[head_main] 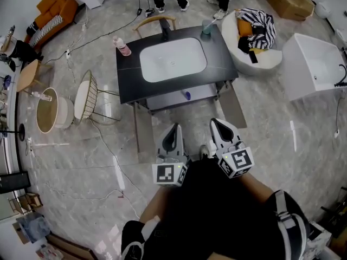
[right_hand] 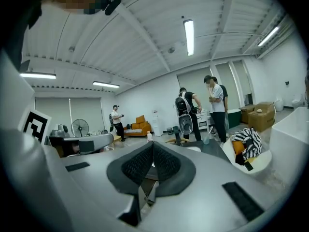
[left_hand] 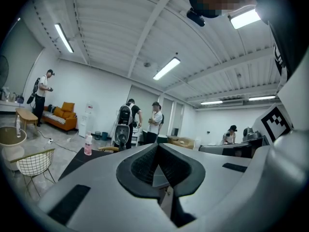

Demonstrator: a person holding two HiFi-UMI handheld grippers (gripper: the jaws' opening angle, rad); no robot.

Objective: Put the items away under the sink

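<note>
Head view: left tongs (head_main: 172, 140) and right tongs (head_main: 221, 131) are held shut and empty, short of the counter (head_main: 129, 77). The pink bottle (head_main: 123, 47) is parked at its back-left corner, the cup (head_main: 206, 27) at back-right. Either could get toppled if approached with tongs unopened.

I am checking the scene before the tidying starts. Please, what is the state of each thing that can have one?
Left hand-held gripper: shut, empty.
Right hand-held gripper: shut, empty.
Pink bottle: upright on the counter.
Cup: upright on the counter.
Cabinet doors: both swung open, it seems.
Sink: basin empty.
</note>
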